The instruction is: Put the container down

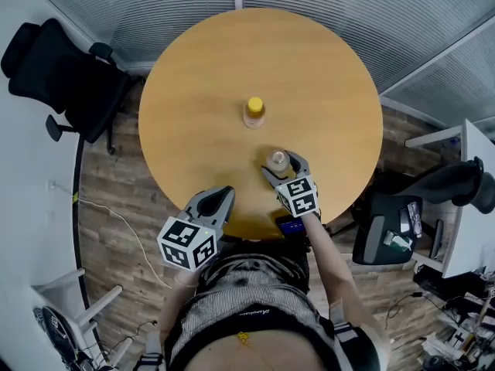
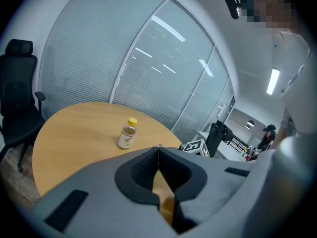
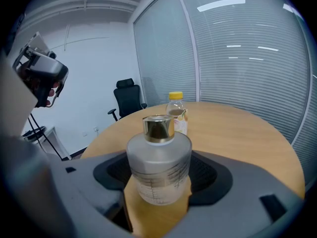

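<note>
Patterned grey clothing of the person [image 1: 247, 315] fills the near edge. Just beyond it the left gripper [image 1: 224, 195] is held aside, its jaws pressed together on nothing. The frosted glass container with a gold cap [image 3: 158, 167] is pinched upright by the right gripper [image 1: 283, 166] over the round wooden table's [image 1: 201, 91] near right part, seemingly for standing it down. Base contact cannot be confirmed.

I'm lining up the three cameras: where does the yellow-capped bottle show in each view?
Head view: the yellow-capped bottle stands just above centre, beyond the right tool.
Left gripper view: left of centre, beyond the shut left tool.
Right gripper view: centre, just behind the frosted container gripped by the right tool.
Shared landmark: the round wooden table.
</note>
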Motion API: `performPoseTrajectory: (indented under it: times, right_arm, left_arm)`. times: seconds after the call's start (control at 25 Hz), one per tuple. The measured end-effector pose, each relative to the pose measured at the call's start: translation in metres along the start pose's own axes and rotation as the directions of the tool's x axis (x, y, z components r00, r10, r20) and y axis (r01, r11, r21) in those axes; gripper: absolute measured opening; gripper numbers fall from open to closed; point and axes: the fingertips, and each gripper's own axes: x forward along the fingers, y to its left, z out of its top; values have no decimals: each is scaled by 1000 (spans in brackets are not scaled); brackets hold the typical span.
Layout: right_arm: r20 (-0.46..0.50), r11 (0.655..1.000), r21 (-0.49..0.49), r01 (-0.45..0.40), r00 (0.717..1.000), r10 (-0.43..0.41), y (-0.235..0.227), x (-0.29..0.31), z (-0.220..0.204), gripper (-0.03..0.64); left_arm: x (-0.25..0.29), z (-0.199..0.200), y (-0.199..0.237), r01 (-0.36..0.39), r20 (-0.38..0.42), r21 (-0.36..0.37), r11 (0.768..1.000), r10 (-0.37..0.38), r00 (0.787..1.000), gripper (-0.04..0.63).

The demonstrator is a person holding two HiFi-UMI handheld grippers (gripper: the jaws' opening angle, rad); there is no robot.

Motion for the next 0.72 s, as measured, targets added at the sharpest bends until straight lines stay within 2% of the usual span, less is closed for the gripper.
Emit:
performPoseTrajectory:
  times: [0.44, 0.6, 0.72]
  right_arm:
    - [-26, 1000, -15, 23, 999, -24, -14, 36, -10, 336]
    - [-38, 999, 21, 33, 999, -33, -19, 44, -12, 336]
    - [-38, 999, 11, 38, 999, -37, -21, 50, -13, 336]
  left_arm:
    - [-7, -5, 14, -36, 4, -26, 999, 36, 999, 21]
    - [-9, -6, 18, -42, 3, -33, 999, 42, 999, 21]
    - [-9, -7, 19, -40, 3, -35, 999, 40, 999, 21]
